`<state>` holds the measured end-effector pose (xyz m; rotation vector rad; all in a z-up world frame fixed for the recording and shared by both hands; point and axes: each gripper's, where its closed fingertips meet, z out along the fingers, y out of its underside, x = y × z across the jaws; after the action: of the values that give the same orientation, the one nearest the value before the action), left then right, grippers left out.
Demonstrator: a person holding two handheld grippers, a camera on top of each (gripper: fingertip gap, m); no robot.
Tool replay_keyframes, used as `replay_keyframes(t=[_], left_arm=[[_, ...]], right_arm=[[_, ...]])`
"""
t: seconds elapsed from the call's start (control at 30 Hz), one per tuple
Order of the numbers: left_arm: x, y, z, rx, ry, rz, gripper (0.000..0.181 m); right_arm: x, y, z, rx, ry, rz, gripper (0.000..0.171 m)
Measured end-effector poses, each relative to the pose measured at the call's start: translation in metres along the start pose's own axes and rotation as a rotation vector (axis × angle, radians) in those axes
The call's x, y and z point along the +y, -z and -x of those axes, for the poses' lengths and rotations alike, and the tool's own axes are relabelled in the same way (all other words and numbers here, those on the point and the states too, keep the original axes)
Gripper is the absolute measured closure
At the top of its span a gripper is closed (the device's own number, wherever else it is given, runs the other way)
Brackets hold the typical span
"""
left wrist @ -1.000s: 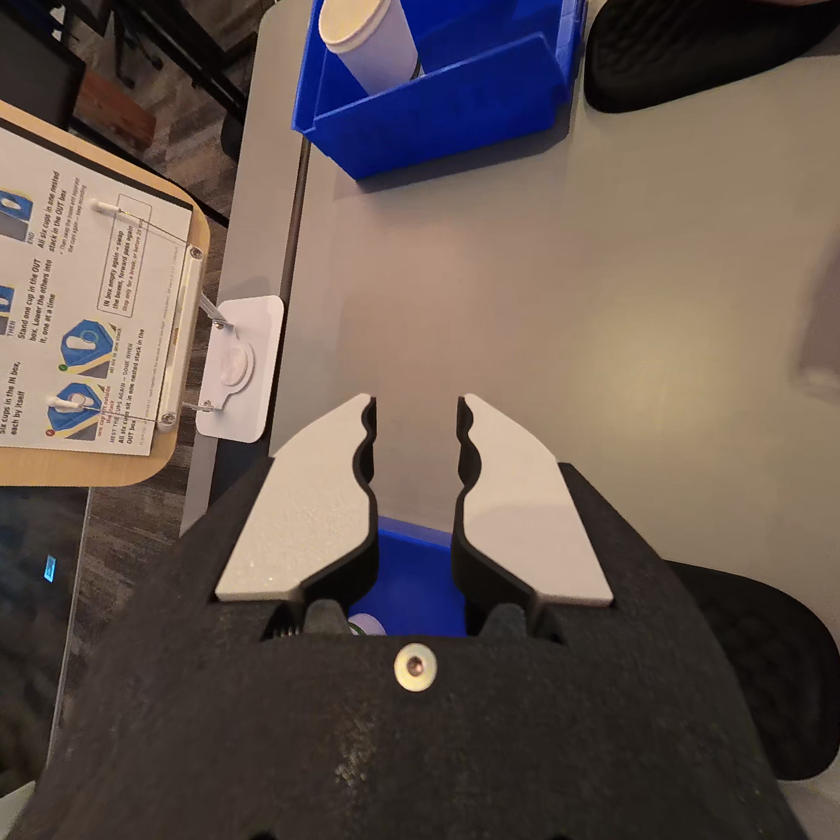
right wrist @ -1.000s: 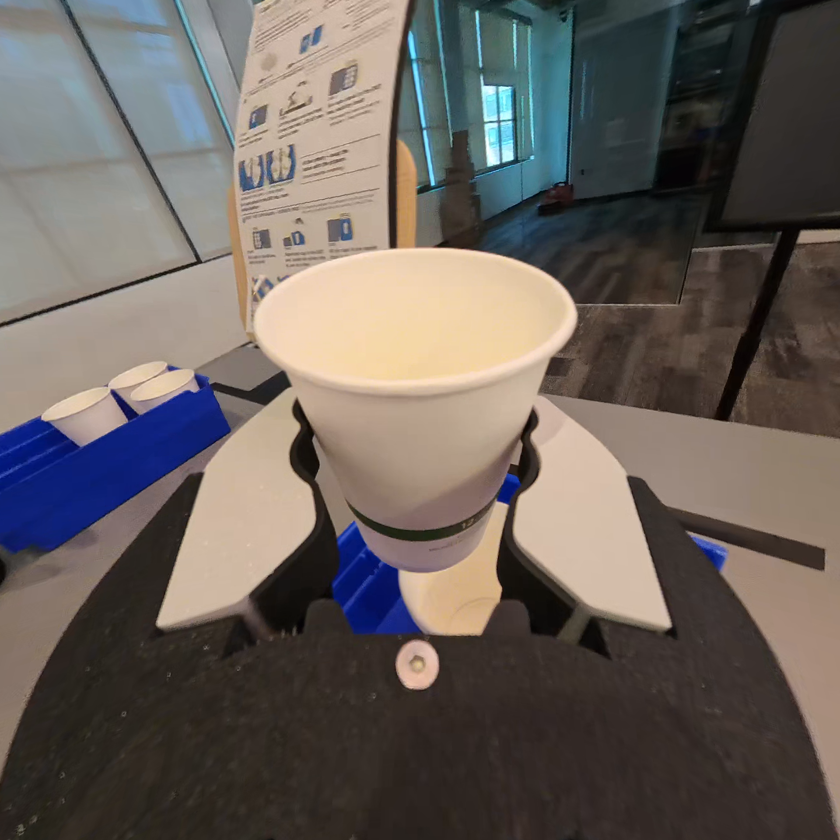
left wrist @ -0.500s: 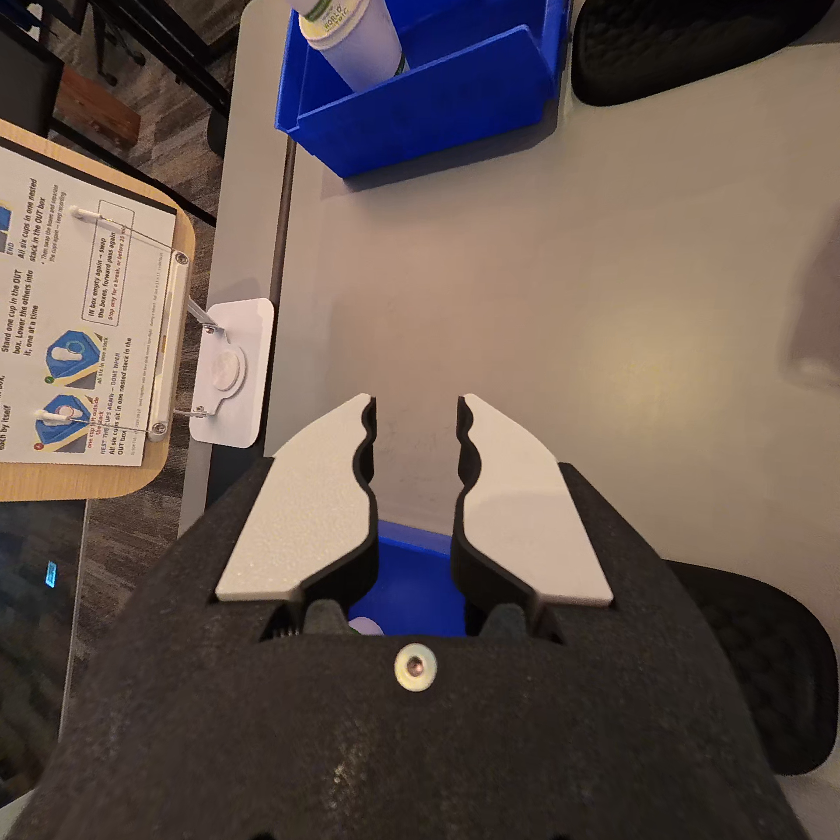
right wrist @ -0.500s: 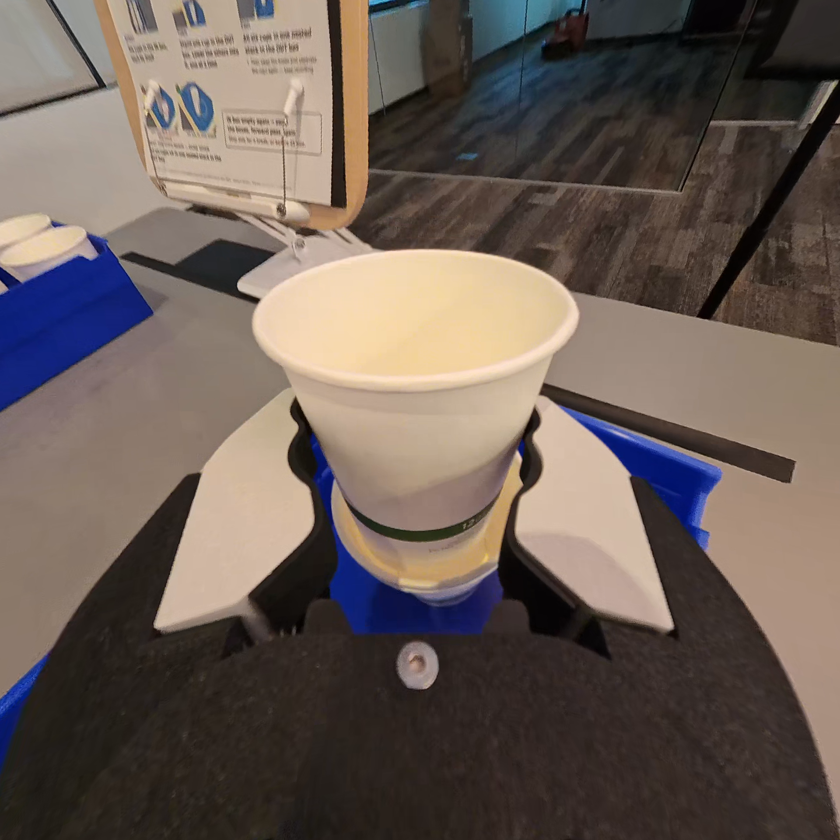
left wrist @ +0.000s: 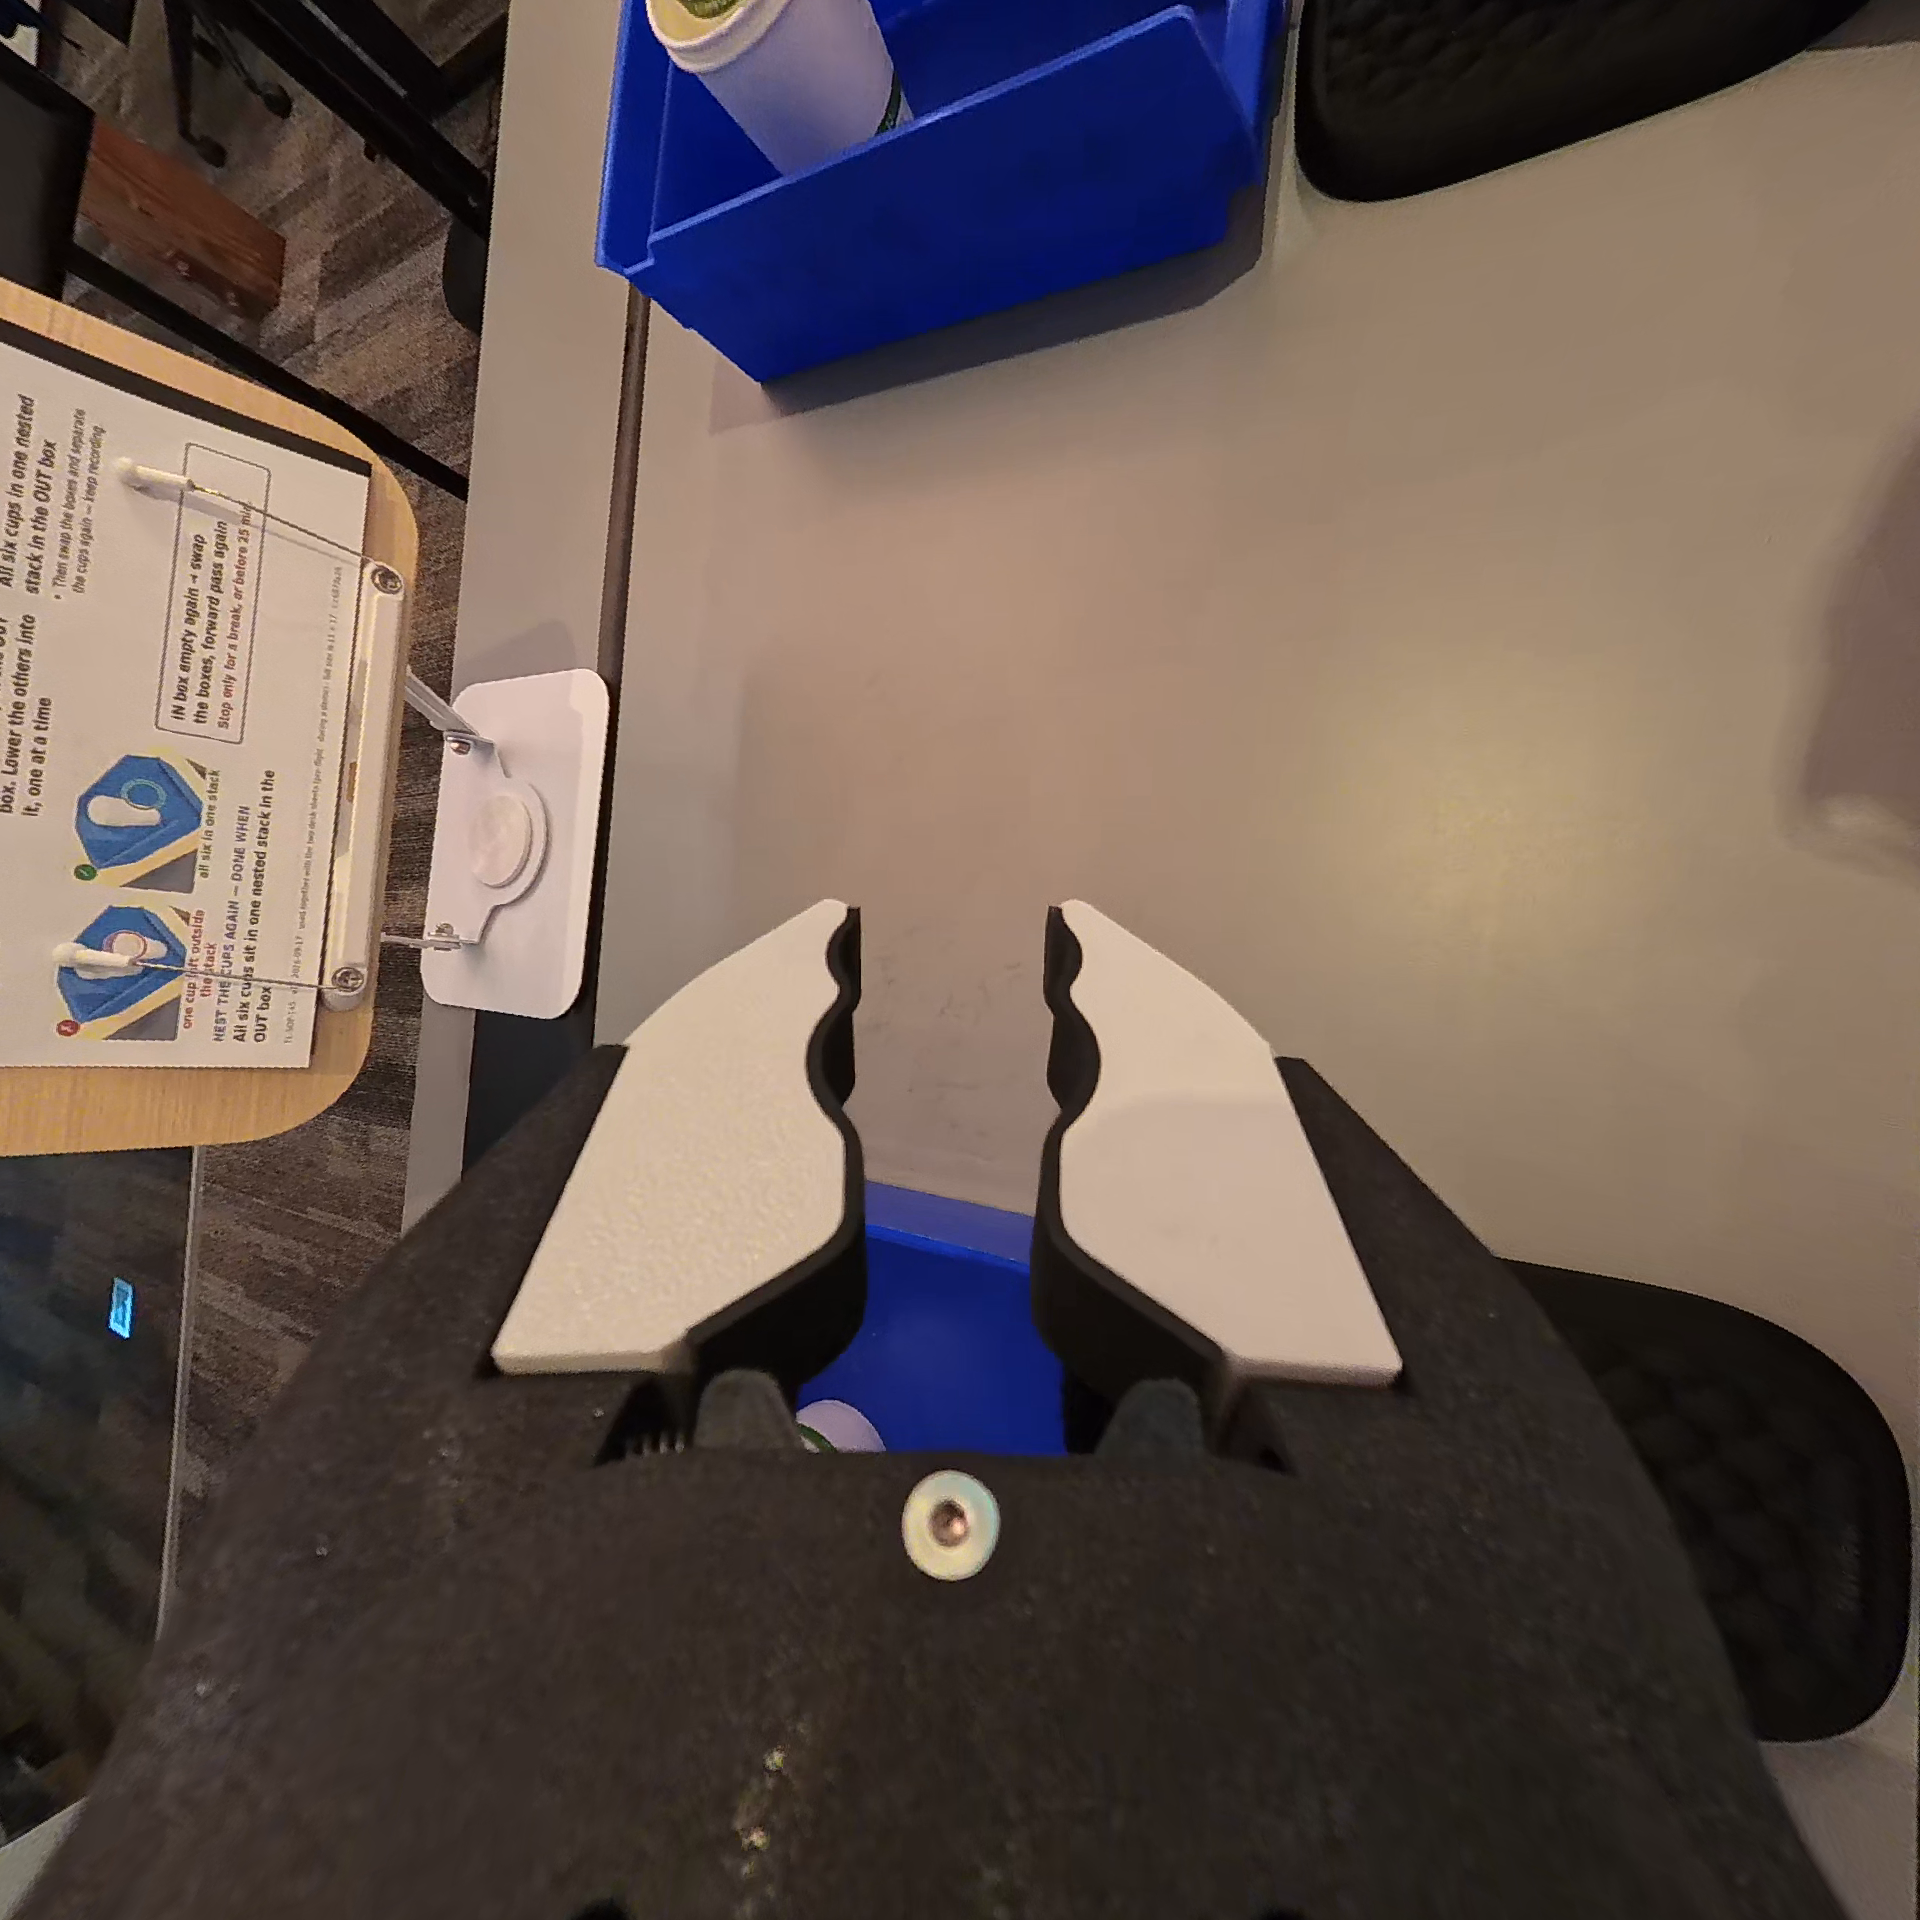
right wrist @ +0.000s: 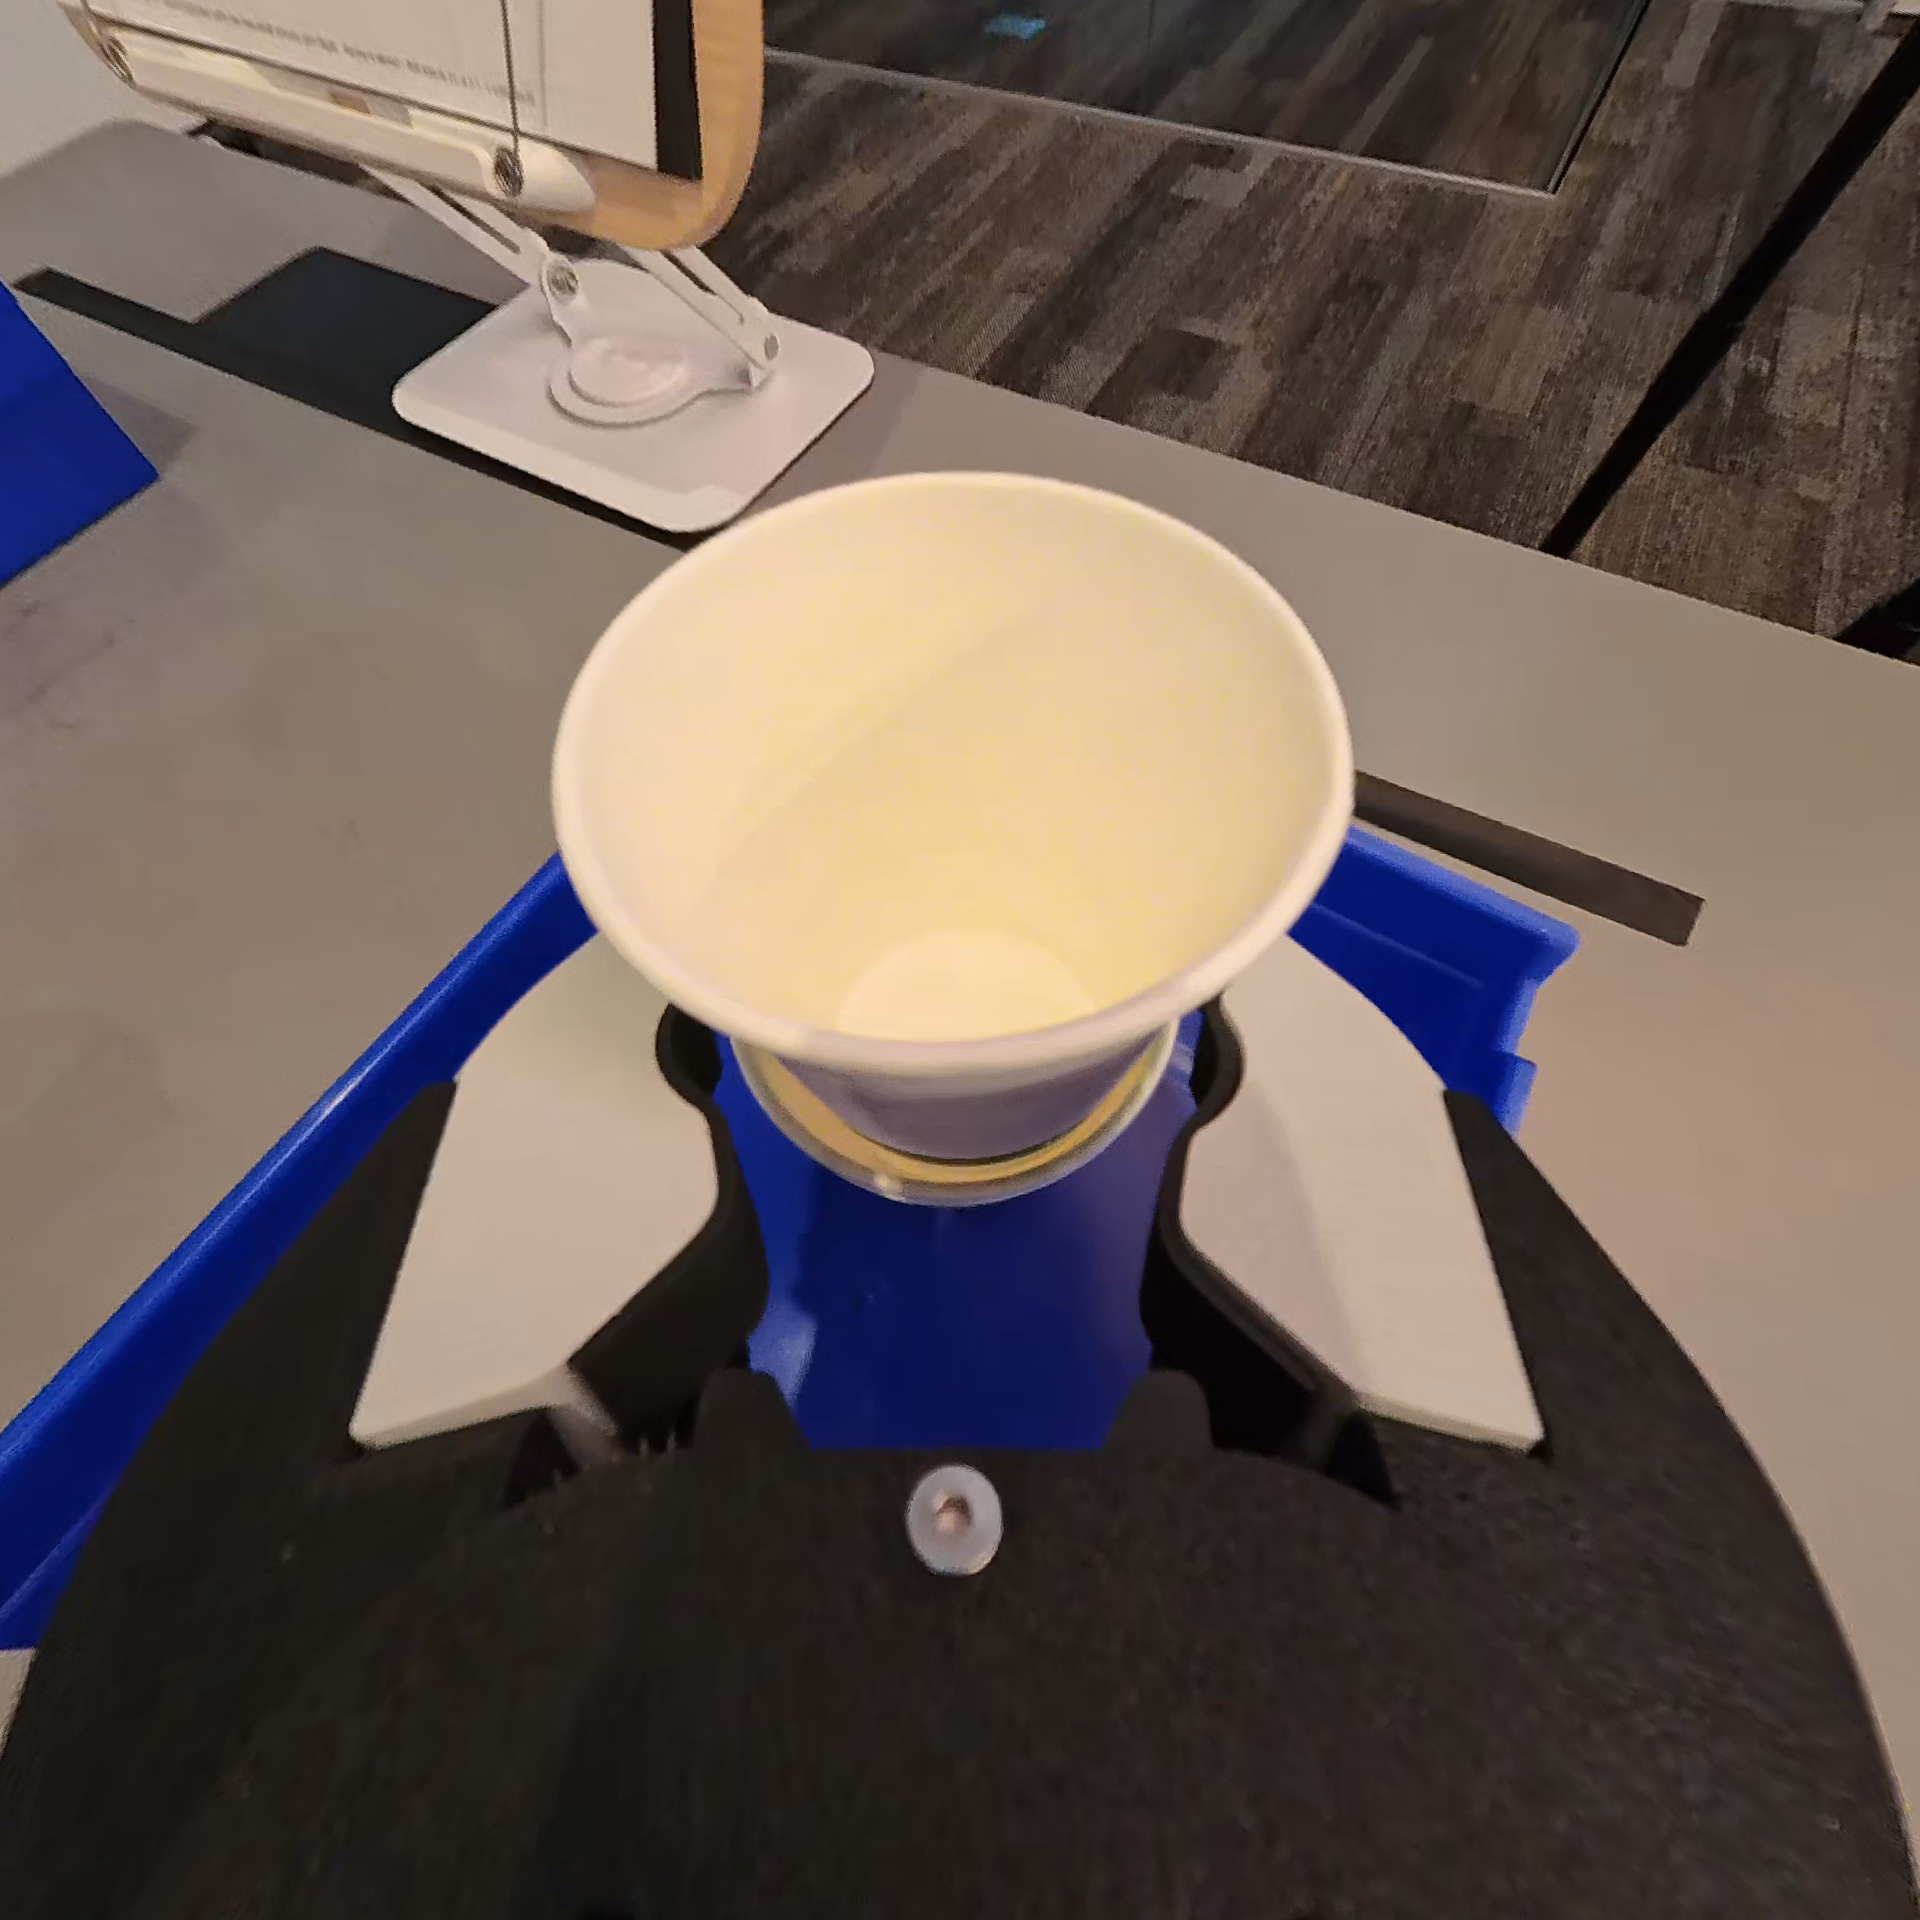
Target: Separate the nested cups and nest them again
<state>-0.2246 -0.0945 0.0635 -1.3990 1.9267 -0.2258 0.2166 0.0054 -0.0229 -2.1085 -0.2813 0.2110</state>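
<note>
On the far left of my left wrist view I see the instruction sheet (left wrist: pixel 156 727) clipped to a wooden board on a white stand (left wrist: pixel 520 842), standing at the edge of the grey worktop (left wrist: pixel 1299 644). Further right, my left gripper (left wrist: pixel 951 925) hangs with its jaws a moderate way apart and nothing between them; under it shows a bit of blue bin (left wrist: pixel 935 1299) with a sliver of a cup (left wrist: pixel 836 1425) inside. Ahead, another blue bin (left wrist: pixel 935 218) holds a white cup stack (left wrist: pixel 790 73) leaning toward its left wall. Black mats (left wrist: pixel 1538 83) lie at the right side.

In my right wrist view the stand (right wrist: pixel 634 405) sits upper left. My right gripper (right wrist: pixel 951 1039) is spread wide, and I see its jaws standing just clear of the paper cup (right wrist: pixel 951 769), which sits partly nested in a lower cup (right wrist: pixel 956 1169) inside the blue bin (right wrist: pixel 1444 935). Whether a jaw brushes the lower rim I cannot tell.
</note>
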Motion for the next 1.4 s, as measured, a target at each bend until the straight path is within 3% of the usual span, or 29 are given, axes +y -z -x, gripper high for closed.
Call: replay_keyframes(t=[0.47,0.57,0.7,0.93,1.3,1.4], left_arm=[[0.015,0.021,0.026,-0.12,0.019,0.04,0.148],[0.047,0.034,0.052,-0.22,0.078,0.131,0.148],[0.129,0.045,0.073,-0.254,0.211,0.38,0.146],[0.253,0.018,0.069,-0.198,0.409,0.659,0.144],[0.299,-0.016,0.064,-0.115,0.49,0.719,0.156],[0.298,-0.017,0.064,-0.105,0.501,0.698,0.171]], right_arm=[[0.013,0.031,0.005,0.078,0.062,0.18,0.078],[0.0,0.047,0.011,0.092,0.087,0.134,0.078],[-0.02,0.068,0.026,0.091,0.138,0.063,0.077],[-0.04,0.078,0.052,0.059,0.217,0.001,0.08],[-0.033,0.064,0.059,0.043,0.256,0.066,0.08],[-0.033,0.064,0.06,0.033,0.254,0.061,0.08]])
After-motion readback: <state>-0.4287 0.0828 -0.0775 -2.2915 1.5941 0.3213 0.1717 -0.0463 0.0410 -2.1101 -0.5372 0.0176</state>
